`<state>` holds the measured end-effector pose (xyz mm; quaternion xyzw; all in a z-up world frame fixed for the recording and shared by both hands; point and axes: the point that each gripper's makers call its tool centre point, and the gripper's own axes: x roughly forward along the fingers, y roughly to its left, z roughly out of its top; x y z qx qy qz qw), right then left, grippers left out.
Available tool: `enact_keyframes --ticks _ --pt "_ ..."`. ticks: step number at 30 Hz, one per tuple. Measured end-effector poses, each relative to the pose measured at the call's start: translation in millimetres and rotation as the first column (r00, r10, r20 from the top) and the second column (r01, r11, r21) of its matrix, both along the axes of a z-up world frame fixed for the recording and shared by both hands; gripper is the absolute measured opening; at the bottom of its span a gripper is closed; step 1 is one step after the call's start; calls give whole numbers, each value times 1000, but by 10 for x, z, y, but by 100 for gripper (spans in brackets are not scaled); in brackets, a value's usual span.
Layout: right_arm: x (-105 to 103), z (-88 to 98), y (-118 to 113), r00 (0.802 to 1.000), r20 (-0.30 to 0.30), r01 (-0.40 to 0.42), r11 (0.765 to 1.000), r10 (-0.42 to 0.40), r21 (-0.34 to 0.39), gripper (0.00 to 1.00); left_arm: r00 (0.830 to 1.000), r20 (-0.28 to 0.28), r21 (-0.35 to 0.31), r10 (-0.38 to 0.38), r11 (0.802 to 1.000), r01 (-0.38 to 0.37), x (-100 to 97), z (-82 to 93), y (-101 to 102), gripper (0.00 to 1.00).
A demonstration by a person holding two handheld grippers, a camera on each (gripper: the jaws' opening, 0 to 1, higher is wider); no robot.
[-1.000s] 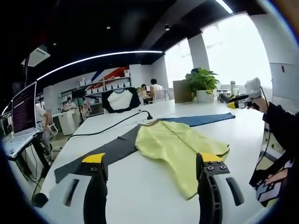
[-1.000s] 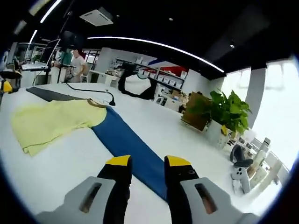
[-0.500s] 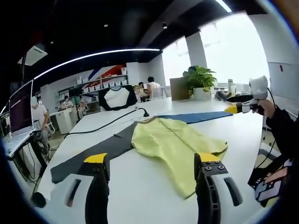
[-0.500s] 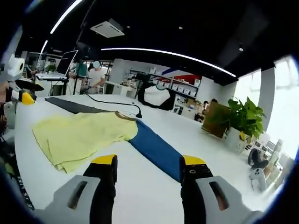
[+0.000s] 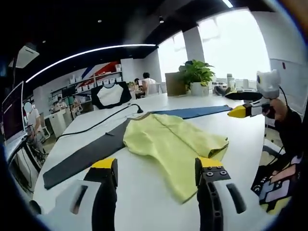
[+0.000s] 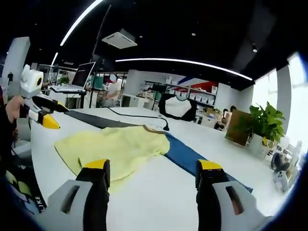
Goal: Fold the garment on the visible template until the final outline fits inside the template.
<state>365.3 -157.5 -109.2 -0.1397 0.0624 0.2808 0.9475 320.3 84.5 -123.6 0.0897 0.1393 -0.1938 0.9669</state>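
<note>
A yellow garment (image 5: 173, 143) (image 6: 113, 149) lies partly folded on the white table, over the join of a dark grey template strip (image 5: 84, 156) (image 6: 98, 120) and a blue template strip (image 5: 192, 112) (image 6: 185, 156). My left gripper (image 5: 156, 166) hangs open above the table's near edge, short of the garment, with nothing between its jaws. My right gripper (image 6: 151, 168) is open too, above the table in front of the garment. The right gripper (image 5: 248, 109) shows at the right of the left gripper view. The left gripper (image 6: 41, 115) shows at the left of the right gripper view.
A black cable (image 5: 103, 122) (image 6: 134, 115) runs across the table behind the garment. A potted plant (image 5: 195, 77) (image 6: 262, 130) stands at the far end. Monitors, shelves and people fill the room beyond. A person's sleeve (image 5: 288, 132) is at the right.
My right gripper opened from nearly shut to wide. Both cameras have shifted, so the garment now sits more centrally in the right gripper view. The garment itself has not moved.
</note>
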Motion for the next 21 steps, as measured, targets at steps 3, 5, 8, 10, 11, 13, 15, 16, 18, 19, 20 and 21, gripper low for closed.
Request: enact_keyframes --ticks 3,5,8,10,11,13,15,16,18,19,20,21 --pt "-44 -94 146 999 -25 -40 999 40 -14 75 1000 -15 7 -20 1000 20 -2 -62 -51 64" --pt "-61 -171 241 997 -45 -62 998 61 -16 74 999 -30 10 -34 999 34 -4 -115 -81 56" --pt "-98 -313 377 992 -83 -95 995 93 -31 72 996 -73 0 -59 998 59 -10 -247 -137 50" --pt "-148 -438 471 984 -130 -125 991 119 -45 68 992 -101 -9 -69 998 68 -2 -337 -160 46" --pt "-175 -486 532 980 -143 -144 988 136 -48 66 992 -108 -12 -70 998 69 5 -363 -164 44" --pt "-202 -536 600 977 -154 -157 986 148 -47 64 990 -121 -13 -75 997 74 13 -410 -176 39" --pt "-238 -598 674 970 -172 -181 982 169 -55 61 988 -126 -20 -89 996 87 15 -432 -198 36" --pt "-239 -613 696 969 -176 -182 982 171 -50 59 986 -134 -30 -95 995 92 9 -446 -210 33" --pt "-251 -642 725 966 -187 -194 980 181 -54 53 985 -143 -34 -101 995 97 6 -468 -222 30" --pt "-257 -659 730 964 -196 -194 979 179 -59 51 984 -145 -32 -104 994 100 4 -475 -227 29" --pt "-263 -671 737 963 -200 -198 978 182 -64 49 983 -148 -33 -107 994 104 3 -482 -230 28" --pt "-266 -675 737 962 -203 -200 978 183 -64 46 983 -149 -35 -109 994 105 4 -488 -230 28"
